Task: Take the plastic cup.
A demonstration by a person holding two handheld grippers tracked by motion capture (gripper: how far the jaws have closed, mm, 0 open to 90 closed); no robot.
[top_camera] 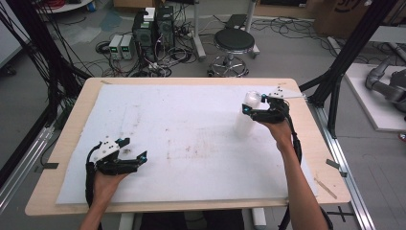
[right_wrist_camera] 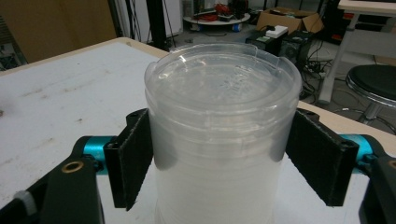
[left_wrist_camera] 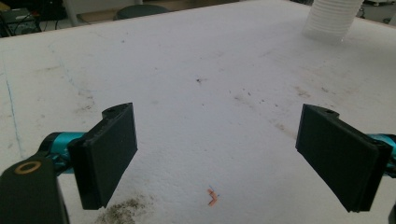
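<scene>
The desk (top_camera: 72, 124) carries a white foam sheet (top_camera: 182, 139). At its two o'clock stands a stack of clear plastic cups (top_camera: 247, 115), grasped near the top by the right hand-held gripper (top_camera: 253, 106). At eight o'clock, the left hand-held gripper (top_camera: 133, 149) rests released.
</scene>
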